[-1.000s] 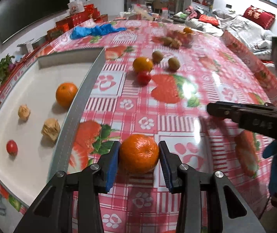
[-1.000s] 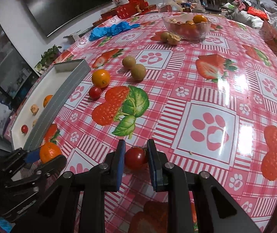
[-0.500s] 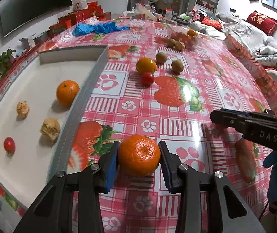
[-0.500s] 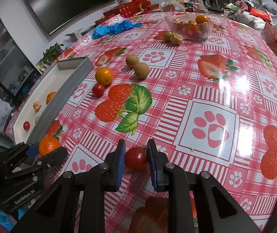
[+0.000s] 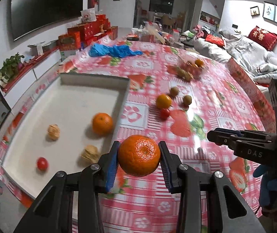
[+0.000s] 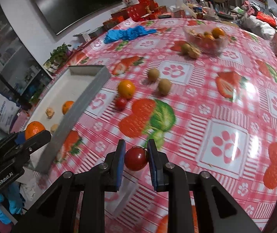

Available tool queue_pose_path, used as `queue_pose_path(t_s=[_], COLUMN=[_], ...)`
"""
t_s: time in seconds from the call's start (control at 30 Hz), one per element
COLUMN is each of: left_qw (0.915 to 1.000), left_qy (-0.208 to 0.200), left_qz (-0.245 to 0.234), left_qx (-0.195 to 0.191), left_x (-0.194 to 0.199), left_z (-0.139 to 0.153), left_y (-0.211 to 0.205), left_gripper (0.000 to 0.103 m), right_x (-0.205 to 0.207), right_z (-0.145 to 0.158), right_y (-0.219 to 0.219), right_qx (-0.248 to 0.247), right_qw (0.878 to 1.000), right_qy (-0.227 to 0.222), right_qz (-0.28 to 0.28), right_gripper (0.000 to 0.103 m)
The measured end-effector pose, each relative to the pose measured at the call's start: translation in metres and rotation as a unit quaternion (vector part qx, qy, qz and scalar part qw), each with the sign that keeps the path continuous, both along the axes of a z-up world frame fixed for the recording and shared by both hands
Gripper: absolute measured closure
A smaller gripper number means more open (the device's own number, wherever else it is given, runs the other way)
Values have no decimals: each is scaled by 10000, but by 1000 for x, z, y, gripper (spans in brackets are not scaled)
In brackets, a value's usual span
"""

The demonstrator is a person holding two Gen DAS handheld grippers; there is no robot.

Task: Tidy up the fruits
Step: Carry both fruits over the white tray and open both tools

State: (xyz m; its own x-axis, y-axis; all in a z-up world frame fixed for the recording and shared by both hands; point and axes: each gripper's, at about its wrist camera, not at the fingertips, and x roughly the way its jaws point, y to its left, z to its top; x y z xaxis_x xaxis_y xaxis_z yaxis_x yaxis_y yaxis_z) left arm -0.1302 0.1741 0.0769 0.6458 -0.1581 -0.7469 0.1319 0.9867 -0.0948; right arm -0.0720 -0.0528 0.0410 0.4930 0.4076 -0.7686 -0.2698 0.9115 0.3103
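Note:
My left gripper point(image 5: 139, 163) is shut on a mandarin point(image 5: 139, 155), held in the air beside the right wall of the grey tray point(image 5: 122, 104). In the tray lie an orange point(image 5: 102, 123), a cherry tomato point(image 5: 42, 163) and two papery husked fruits point(image 5: 53, 132). My right gripper point(image 6: 135, 155) is shut on a red cherry tomato point(image 6: 135, 159), lifted above the red checked tablecloth. Loose on the cloth sit an orange point(image 6: 126, 89), a small tomato point(image 6: 120, 103) and two kiwis point(image 6: 165, 86). In the right wrist view the left gripper point(image 6: 29, 136) with its mandarin shows at the left, over the tray.
A glass bowl of fruit point(image 6: 206, 36) stands far back, with a kiwi and a husked fruit point(image 6: 193, 52) in front of it. Blue gloves point(image 5: 115, 50) lie at the far left of the table. Red boxes point(image 5: 84, 33) line the back edge. A sofa point(image 5: 250, 58) stands beyond the right side.
Both grippers have risen off the cloth with their fruit. The left one has drawn closer to the tray's wall with the mandarin; the right one has lifted the cherry tomato.

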Motion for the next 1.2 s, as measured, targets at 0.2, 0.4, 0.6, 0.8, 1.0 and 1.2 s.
queue_pose_path(t_s=[0.2, 0.4, 0.6, 0.8, 1.0, 1.2], left_qw=[9994, 9975, 9955, 9943, 9928, 9913], left_qy=[-154, -234, -361, -399, -97, 254], left_qz=[304, 650, 876, 992, 1198, 1295], left_qx=[92, 120, 59, 47, -4, 13], left_x=[5, 18, 33, 46, 58, 61], left_z=[13, 21, 36, 39, 11, -20], left_y=[36, 72, 99, 112, 120, 124], left_gripper=[62, 62, 62, 62, 62, 62], right_x=[13, 28, 47, 69, 87, 92], right_z=[16, 38, 62, 76, 57, 20], right_y=[36, 80, 122, 159, 184, 199], right_qx=[47, -1, 30, 54, 32, -152], right_qw=[9995, 9973, 9941, 9913, 9912, 9898], right_qy=[-70, -224, -331, -356, -21, 358], right_qz=[293, 699, 1033, 1263, 1323, 1373], right_gripper=[77, 77, 77, 78, 78, 78])
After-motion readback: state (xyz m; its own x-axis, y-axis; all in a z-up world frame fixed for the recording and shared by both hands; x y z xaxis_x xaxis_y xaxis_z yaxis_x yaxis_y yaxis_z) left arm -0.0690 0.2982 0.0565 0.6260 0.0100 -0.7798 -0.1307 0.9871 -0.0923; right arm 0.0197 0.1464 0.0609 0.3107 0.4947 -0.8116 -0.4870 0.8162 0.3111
